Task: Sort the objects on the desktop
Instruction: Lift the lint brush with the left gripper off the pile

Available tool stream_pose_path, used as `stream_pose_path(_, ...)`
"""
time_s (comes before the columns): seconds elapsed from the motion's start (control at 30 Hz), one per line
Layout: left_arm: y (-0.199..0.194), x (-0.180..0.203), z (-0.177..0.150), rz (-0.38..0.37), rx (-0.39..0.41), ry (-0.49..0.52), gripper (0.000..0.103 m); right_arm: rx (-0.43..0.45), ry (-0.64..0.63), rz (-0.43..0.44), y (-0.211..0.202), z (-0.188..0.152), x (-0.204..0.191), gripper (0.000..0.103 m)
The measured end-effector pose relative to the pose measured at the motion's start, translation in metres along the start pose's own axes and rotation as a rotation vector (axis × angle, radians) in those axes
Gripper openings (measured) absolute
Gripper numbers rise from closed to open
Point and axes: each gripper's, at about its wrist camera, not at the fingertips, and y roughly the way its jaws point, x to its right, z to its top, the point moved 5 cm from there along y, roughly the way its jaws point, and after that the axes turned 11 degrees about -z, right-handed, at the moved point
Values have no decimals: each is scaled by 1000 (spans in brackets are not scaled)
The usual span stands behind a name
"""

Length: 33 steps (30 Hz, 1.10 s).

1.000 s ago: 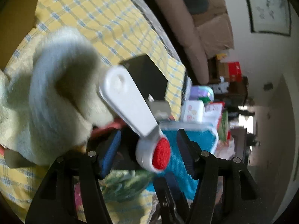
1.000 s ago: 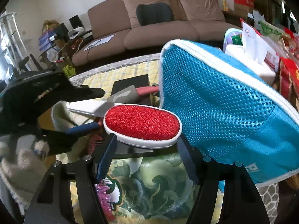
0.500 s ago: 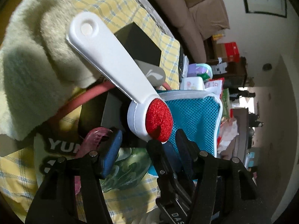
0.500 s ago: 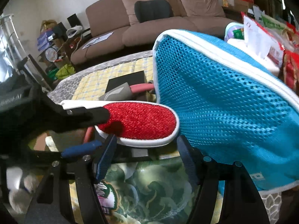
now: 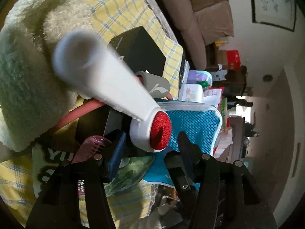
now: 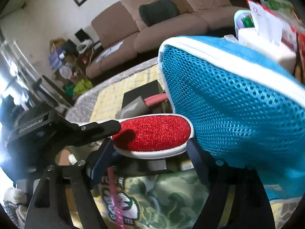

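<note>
A white lint brush with a red pad is held at its head between my right gripper's fingers; its white handle sticks up, blurred, in the left wrist view. My left gripper is open, its fingers on either side of the brush's red head; one left finger lies across the brush in the right wrist view. A blue mesh pouch stands just right of the brush and also shows in the left wrist view.
A fluffy cream towel, a black box, a grey-handled pink rope, a pink comb and a green printed packet lie on the yellow checked cloth. Tissue box and clutter stand behind the pouch.
My left gripper has closed in around the brush head and now straddles it. The brush handle has swung and is blurred. The right gripper keeps holding the brush by the pouch.
</note>
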Motion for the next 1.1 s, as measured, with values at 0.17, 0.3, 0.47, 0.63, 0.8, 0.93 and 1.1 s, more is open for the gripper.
stream_pose_path(0.17, 3, -1, 3, -30, -5, -23, 51, 24, 81, 35, -1, -1, 17, 79)
stream_pose_path(0.3, 7, -3, 3, -34, -2, -29, 48, 20, 71, 18, 4, 0, 18, 70)
stream_pose_path(0.47, 12, -5, 4, -46, -3, -48, 48, -3, 191, 90, 14, -1, 29, 56)
stream_pose_path(0.63, 16, -8, 4, -43, -9, -55, 34, -17, 150, 160, 8, -8, 17, 38)
stream_pose_path(0.8, 10, -17, 6, -63, -3, -76, 28, 0, -63, 22, -16, -13, -7, 35)
stream_pose_path(0.93, 11, -18, 5, -81, 12, -76, 28, 20, 22, 16, -23, 3, 7, 43)
stream_pose_path(1.1, 9, -19, 2, -95, 13, -62, 27, -37, 230, 66, -1, 20, 35, 56)
